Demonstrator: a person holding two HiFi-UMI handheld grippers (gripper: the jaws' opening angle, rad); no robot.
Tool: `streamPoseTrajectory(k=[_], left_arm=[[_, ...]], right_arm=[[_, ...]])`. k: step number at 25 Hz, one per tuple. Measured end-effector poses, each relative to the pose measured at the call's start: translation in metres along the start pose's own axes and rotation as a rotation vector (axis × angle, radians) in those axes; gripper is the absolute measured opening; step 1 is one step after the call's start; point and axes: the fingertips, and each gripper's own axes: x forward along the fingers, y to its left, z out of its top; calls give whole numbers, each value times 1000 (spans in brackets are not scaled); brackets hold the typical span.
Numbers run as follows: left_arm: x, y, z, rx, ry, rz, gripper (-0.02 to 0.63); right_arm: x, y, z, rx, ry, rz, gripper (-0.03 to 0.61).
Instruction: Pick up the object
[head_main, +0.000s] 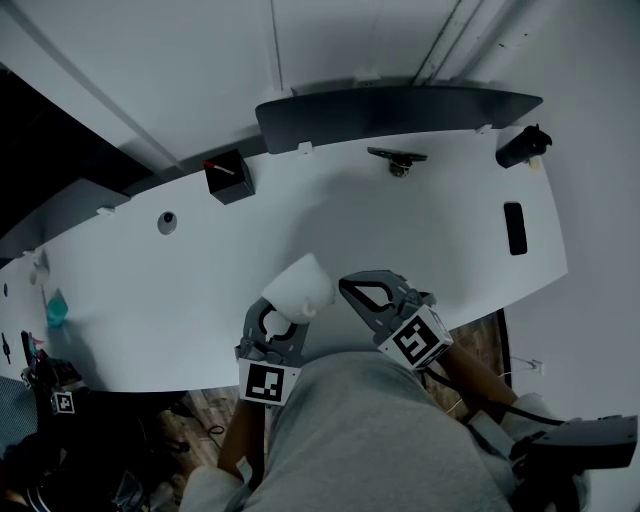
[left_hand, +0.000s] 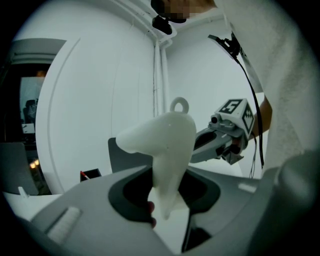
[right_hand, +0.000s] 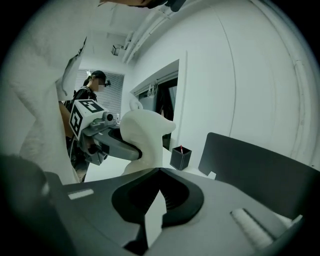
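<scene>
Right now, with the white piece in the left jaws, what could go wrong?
1. The left gripper pinches only the narrow lower end of the smooth white curved object; its wider top stands above the jaws, so it may pivot or slip.
2. The right gripper, jaws together and empty, sits close beside it; a sideways move could knock it loose.

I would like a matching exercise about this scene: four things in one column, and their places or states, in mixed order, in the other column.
Column 1
1. left tool
2. right tool
3. black box
4. black slab

Column 2
A. closed, nothing inside
B. lies flat near the right end of the table
C. holds a red-tipped pen
D. grips the white object

Pairs: 1-D, 2-A, 3-C, 4-B
</scene>
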Motion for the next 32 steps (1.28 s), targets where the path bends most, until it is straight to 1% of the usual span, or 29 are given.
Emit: streamPoseTrajectory(k=[2, 6, 13, 17, 20, 23, 27, 32], left_arm=[[-1, 0, -2, -7, 2, 7, 140], [-4, 1, -3, -14, 0, 17, 140], [-13, 1, -6, -26, -2, 29, 140], [-22, 0, -11, -33, -4, 29, 140], [-29, -1, -16, -53, -3, 28, 140], [-34, -3, -18, -50, 1, 16, 141], [-42, -2, -20, -65, -3, 17, 140], [-49, 3, -25, -74, -3, 39, 140]], right_arm=[[2, 1, 3, 23, -16, -8, 2], [3, 1, 6, -14, 8, -7, 2], [7, 9, 7, 23, -13, -34, 2], [10, 17, 9, 8, 12, -39, 2], [15, 24, 10, 23, 13, -48, 2], [19, 28, 9, 43, 26, -60, 2], [24, 33, 8, 65, 59, -104, 2], [30, 37, 6, 75, 122, -190, 2]])
